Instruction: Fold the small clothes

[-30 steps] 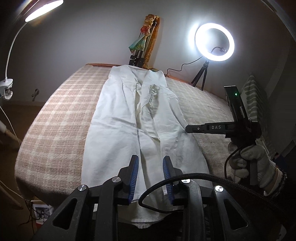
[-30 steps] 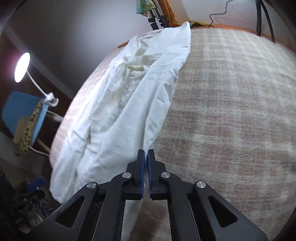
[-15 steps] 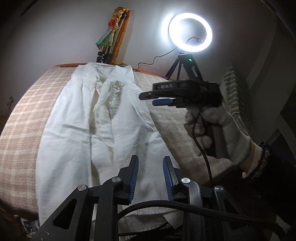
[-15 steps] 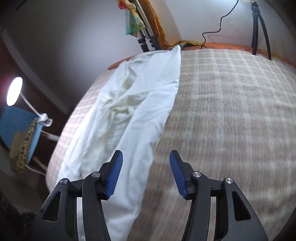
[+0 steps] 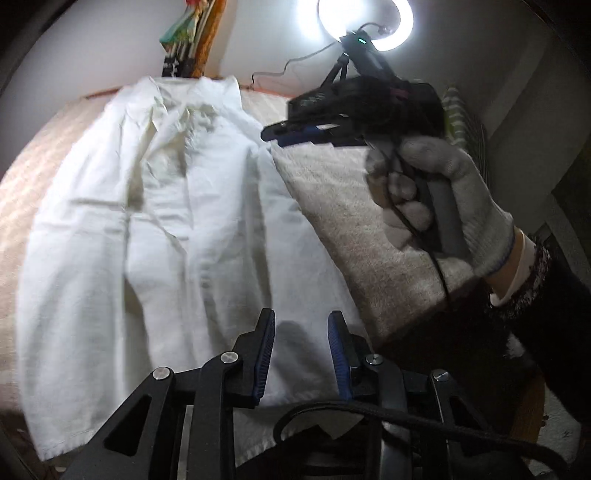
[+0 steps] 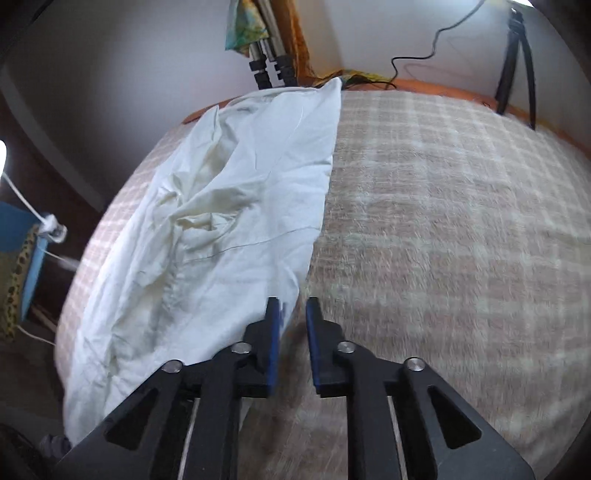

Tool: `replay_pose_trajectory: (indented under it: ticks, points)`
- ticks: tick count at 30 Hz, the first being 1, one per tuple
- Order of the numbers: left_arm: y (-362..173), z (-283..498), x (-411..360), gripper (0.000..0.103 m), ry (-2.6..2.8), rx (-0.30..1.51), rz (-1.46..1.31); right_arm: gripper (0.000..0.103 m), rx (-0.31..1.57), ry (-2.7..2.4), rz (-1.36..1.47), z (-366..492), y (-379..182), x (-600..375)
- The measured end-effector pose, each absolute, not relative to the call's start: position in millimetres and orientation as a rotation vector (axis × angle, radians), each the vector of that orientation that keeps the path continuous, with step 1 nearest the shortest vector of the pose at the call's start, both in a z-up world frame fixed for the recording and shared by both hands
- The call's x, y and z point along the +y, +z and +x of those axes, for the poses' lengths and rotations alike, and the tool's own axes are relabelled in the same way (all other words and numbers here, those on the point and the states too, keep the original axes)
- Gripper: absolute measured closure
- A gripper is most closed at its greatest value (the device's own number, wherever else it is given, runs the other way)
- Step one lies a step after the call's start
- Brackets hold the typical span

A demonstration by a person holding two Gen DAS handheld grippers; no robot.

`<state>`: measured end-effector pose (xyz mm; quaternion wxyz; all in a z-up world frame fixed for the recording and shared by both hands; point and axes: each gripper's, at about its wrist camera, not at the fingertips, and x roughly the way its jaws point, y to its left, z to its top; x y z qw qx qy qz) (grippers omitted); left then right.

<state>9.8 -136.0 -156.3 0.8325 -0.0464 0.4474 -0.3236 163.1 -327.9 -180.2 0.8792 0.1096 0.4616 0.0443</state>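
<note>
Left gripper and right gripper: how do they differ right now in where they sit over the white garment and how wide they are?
The left gripper hovers over the near hem of the white garment, while the right gripper sits at the garment's side edge, half over the checked blanket. The left gripper's jaws stand wider apart; the right gripper's gap is narrower and has just been closing, with the cloth edge at its left pad. Both are open and hold nothing.

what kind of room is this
Probably a bedroom at home, set up for filming: a white cotton garment lies spread on a pink-and-cream checked woven bedcover, with a lit ring light on a tripod at the far wall.
</note>
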Motion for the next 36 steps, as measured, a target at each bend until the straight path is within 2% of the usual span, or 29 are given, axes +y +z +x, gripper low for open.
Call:
replay_pose_trajectory:
  ticks: [1,2,7,12,15,18,22,25,26,27,28,36]
  points:
    - [-150.6,4.5,-132.0,0.073,-0.675,0.92,-0.081,0.075,0.95,0.13,0.262,153.5,-175.7,-329.4]
    - [-146.5,0.4,-128.2,0.072,-0.669,0.9,-0.068,0.074,0.934,0.141,0.27,141.5,-170.3,-329.2]
    - [-122.8,-27.4,-95.9,0.068,-0.591,0.798,0.008,0.073,0.906,0.221,0.333,86.1,-149.8,-329.2]
    - [-107.4,-35.6,-50.6,0.058,-0.502,0.768,0.001,0.073,0.972,0.244,0.355,43.5,-152.5,-311.9]
    - [-101.6,-28.2,-23.8,0.058,-0.439,0.775,-0.053,0.064,1.016,0.242,0.336,23.4,-162.9,-298.8]
    - [-109.2,-16.0,-2.0,0.051,-0.416,0.829,-0.108,0.064,1.059,0.248,0.301,10.3,-180.5,-283.5]
    - [-136.3,1.0,27.4,0.051,-0.335,0.942,-0.211,0.062,1.123,0.244,0.321,7.8,-209.8,-272.3]
    - [-151.5,2.1,39.0,0.051,-0.312,0.992,-0.258,0.061,1.092,0.238,0.299,1.8,-209.7,-264.2]
    - [-155.9,4.4,40.3,0.051,-0.311,1.009,-0.273,0.065,1.089,0.244,0.305,2.3,-209.0,-263.6]
    - [-158.3,4.9,39.7,0.051,-0.306,1.02,-0.28,0.08,1.093,0.259,0.321,2.9,-210.4,-262.5]
    - [-160.5,7.3,38.0,0.053,-0.303,1.028,-0.282,0.09,1.099,0.257,0.319,3.9,-212.6,-260.9]
    - [-164.7,-0.7,21.6,0.055,-0.312,1.038,-0.191,0.101,1.088,0.235,0.342,-8.1,-208.6,-281.8]
